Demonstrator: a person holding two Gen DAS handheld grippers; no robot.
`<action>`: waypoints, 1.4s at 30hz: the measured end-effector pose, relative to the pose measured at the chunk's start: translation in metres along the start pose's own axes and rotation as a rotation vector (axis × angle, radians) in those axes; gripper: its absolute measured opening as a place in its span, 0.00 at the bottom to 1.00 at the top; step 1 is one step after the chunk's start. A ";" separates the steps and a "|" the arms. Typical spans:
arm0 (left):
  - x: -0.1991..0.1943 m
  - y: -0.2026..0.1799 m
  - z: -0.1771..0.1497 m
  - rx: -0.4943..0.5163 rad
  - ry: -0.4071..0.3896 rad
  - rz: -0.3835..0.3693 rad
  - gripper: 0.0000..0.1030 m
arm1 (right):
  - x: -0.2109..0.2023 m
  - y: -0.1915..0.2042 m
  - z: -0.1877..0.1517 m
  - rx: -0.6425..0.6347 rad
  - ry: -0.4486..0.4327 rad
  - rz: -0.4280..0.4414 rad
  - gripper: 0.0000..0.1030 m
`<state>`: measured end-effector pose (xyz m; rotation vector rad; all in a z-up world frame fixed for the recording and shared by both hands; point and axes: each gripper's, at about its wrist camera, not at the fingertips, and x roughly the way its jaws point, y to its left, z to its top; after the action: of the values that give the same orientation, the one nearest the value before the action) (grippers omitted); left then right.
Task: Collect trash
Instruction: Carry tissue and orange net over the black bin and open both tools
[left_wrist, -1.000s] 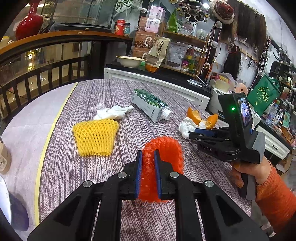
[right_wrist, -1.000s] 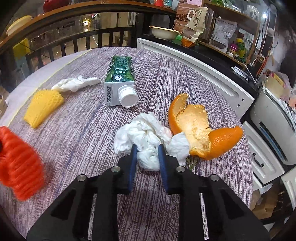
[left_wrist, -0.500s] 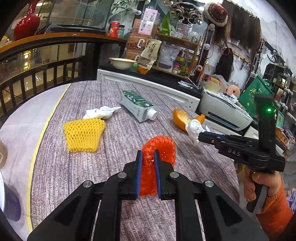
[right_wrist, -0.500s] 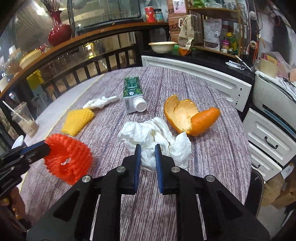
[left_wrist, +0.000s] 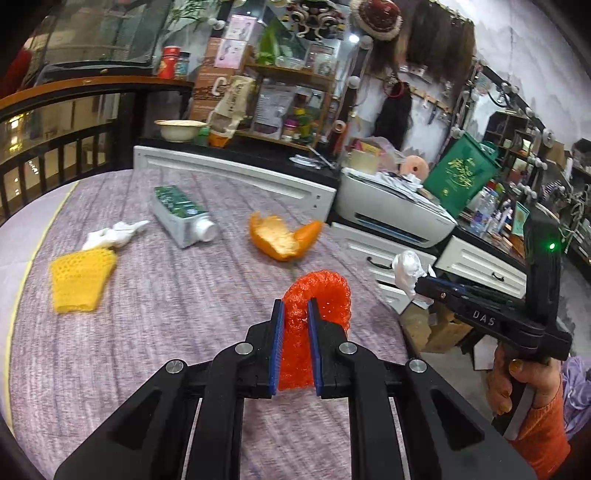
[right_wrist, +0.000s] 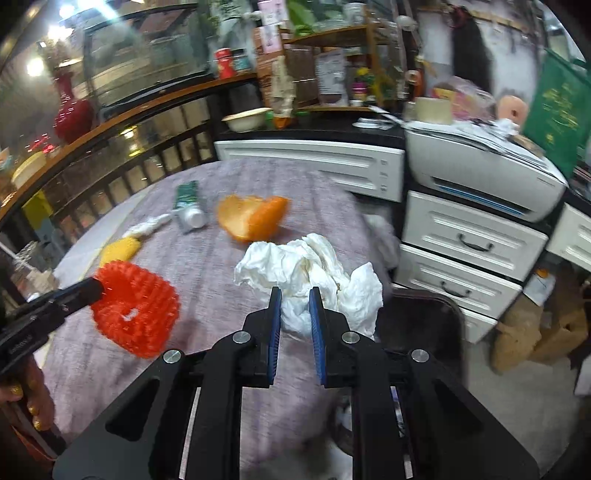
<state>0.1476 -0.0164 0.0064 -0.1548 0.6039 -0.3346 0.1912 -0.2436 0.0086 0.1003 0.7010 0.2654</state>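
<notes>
My left gripper (left_wrist: 295, 308) is shut on an orange foam fruit net (left_wrist: 325, 295), held above the round purple table (left_wrist: 147, 332). My right gripper (right_wrist: 295, 295) is shut on a crumpled white tissue (right_wrist: 314, 266), lifted near the table's right edge. In the left wrist view the right gripper (left_wrist: 419, 282) and its tissue (left_wrist: 406, 267) hang beyond the table edge. The right wrist view shows the left gripper (right_wrist: 98, 286) carrying the orange net (right_wrist: 136, 310). On the table lie an orange peel (left_wrist: 282, 238), a green-and-white carton (left_wrist: 181, 216), a yellow foam net (left_wrist: 79, 278) and a small white tissue (left_wrist: 116, 234).
White drawers (right_wrist: 469, 247) and a printer (right_wrist: 484, 173) stand just right of the table. A dark bin or chair (right_wrist: 421, 317) sits below the table edge under the right gripper. A black railing (left_wrist: 55, 147) curves behind the table. A hand in an orange sleeve (left_wrist: 532, 398) grips the right tool.
Both grippers have lifted and swung right with their loads. The right one carried the tissue off the tabletop past the table's edge and rolled. The peel and carton stayed put.
</notes>
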 end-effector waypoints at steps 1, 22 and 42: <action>0.004 -0.008 0.001 0.007 0.003 -0.016 0.13 | -0.001 -0.010 -0.004 0.016 0.003 -0.021 0.16; 0.072 -0.117 -0.006 0.138 0.115 -0.190 0.13 | 0.070 -0.144 -0.093 0.361 0.216 -0.170 0.43; 0.153 -0.188 -0.044 0.298 0.307 -0.219 0.13 | 0.015 -0.208 -0.123 0.522 0.157 -0.283 0.43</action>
<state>0.1913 -0.2482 -0.0655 0.1209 0.8342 -0.6635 0.1651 -0.4391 -0.1316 0.4769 0.9183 -0.1883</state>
